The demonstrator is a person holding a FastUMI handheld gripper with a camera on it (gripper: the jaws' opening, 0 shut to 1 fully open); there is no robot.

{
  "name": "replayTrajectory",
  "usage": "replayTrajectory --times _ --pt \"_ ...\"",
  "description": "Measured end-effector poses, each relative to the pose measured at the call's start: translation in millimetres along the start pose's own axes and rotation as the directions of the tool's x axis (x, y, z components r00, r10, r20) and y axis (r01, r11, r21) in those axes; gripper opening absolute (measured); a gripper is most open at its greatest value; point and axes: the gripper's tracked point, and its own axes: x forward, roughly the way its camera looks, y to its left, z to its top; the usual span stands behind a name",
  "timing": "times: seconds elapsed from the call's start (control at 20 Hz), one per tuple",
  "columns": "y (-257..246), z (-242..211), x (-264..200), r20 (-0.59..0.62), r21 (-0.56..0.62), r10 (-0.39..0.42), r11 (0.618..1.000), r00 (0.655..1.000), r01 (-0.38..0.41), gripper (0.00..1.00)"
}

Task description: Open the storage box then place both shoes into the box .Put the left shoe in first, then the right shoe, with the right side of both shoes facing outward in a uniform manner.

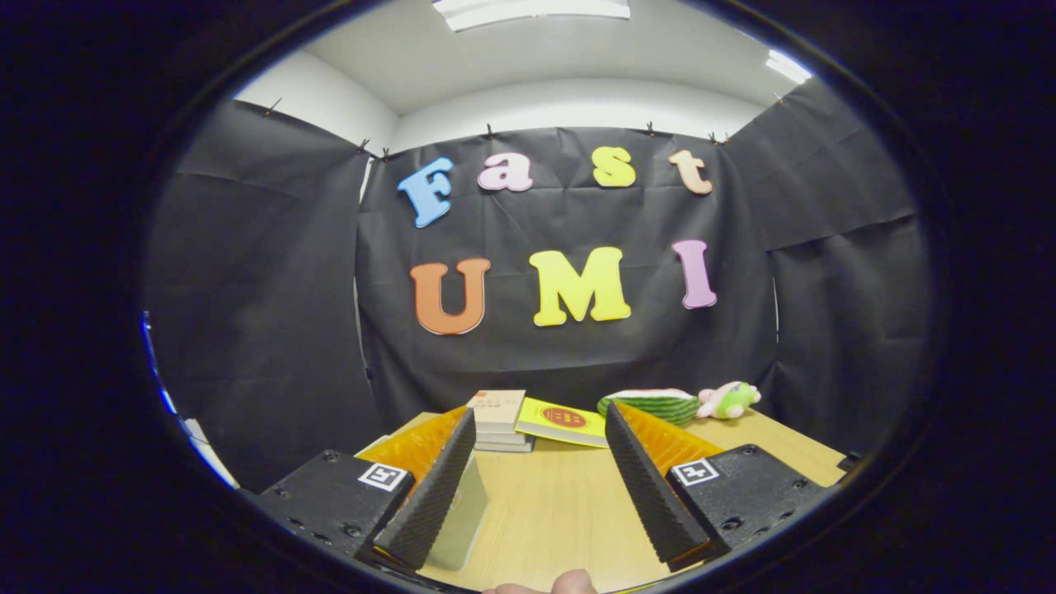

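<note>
My gripper [540, 417] is open, held level above a light wooden table [561, 511]. Nothing lies between its fingers, and the gap between them is wide. A pale, flat panel [460, 516] stands close against the inner side of the left finger [429, 495]; I cannot tell what it belongs to. A person's fingertips [569, 584] show at the near edge, between the finger bases.
Beyond the fingers, at the table's far edge, stands a stack of books [499, 421] with a yellow book [563, 422] lying beside it. Right of those lie a watermelon-shaped plush [656, 404] and a small pink and green toy [726, 399]. Black cloth walls close the booth.
</note>
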Motion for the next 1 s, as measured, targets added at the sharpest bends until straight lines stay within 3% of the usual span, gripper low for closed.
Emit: replayTrajectory --times 1.0 --pt "13.0 1.0 -8.2 0.004 -0.021 0.014 1.000 1.000 -0.014 1.00"
